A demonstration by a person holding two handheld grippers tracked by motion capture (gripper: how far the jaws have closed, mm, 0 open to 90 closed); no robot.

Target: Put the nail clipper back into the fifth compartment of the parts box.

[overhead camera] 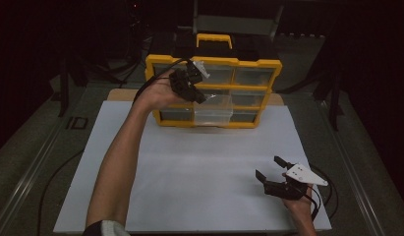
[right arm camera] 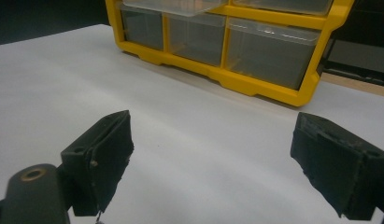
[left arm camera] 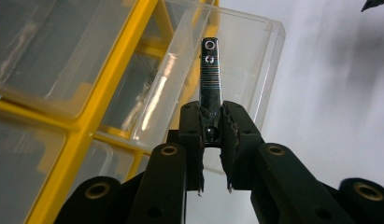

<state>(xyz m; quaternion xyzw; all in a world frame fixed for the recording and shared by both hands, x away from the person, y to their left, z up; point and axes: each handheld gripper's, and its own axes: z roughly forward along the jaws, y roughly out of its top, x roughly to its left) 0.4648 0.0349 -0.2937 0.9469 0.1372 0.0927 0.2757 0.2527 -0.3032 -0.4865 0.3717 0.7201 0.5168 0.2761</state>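
A yellow drawer cabinet (overhead camera: 213, 61) with clear drawers stands at the back of the white board (overhead camera: 189, 162). One clear drawer (overhead camera: 213, 109) in its middle column is pulled out. My left gripper (overhead camera: 202, 96) is over that drawer, shut on a small dark metal tool (left arm camera: 210, 74) with fine stripes and a ring at its tip. The tool points into the open drawer (left arm camera: 236, 60). My right gripper (overhead camera: 267, 168) rests open near the board's front right corner, nothing between its pads (right arm camera: 105, 149). It faces the cabinet (right arm camera: 255, 79).
A black case with a yellow handle (overhead camera: 214, 40) sits behind the cabinet. Dark metal rails and cables run along both sides of the board. A grey floor surrounds the table.
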